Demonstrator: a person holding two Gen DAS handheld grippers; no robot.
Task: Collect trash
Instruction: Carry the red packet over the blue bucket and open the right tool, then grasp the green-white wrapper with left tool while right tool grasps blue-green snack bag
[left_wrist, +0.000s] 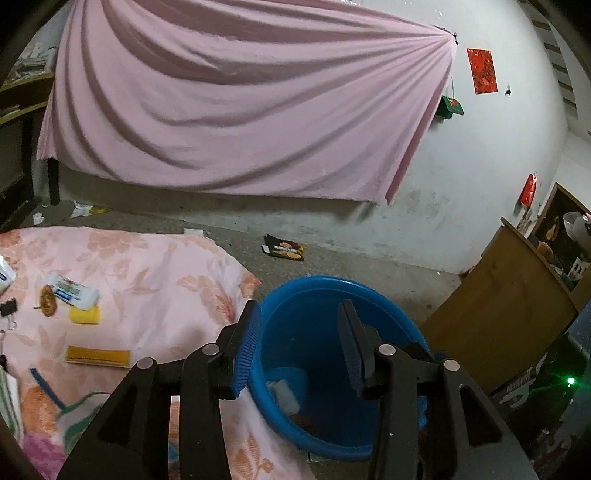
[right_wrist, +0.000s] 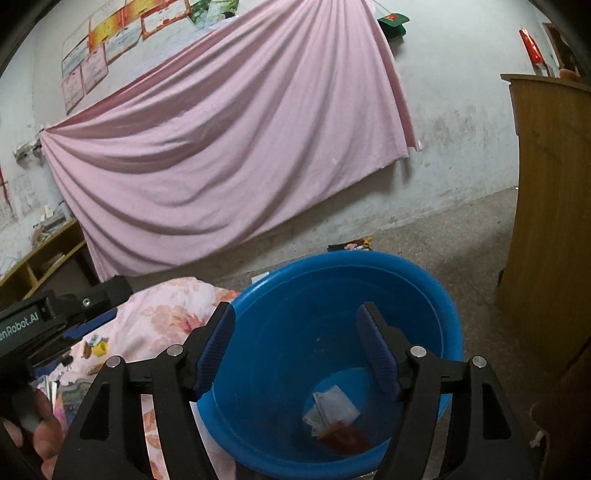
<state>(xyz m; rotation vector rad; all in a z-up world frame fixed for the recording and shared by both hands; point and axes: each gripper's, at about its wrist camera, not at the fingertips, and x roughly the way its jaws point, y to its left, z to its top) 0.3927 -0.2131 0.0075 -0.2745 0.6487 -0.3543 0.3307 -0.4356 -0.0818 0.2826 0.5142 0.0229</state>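
Wrist views: left claw (left_wrist: 299, 314), right claw (right_wrist: 295, 317) parted, empty; above bucket (right_wrist: 439, 295).

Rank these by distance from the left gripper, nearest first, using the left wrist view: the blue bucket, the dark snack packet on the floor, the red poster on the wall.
1. Blue bucket, directly under the left gripper.
2. Dark snack packet, on the floor beyond the bucket.
3. Red poster, high on the far wall, right.

Both the left gripper (left_wrist: 297, 314) and the right gripper (right_wrist: 295, 317) are held parted and empty above the blue bucket (right_wrist: 436, 291).
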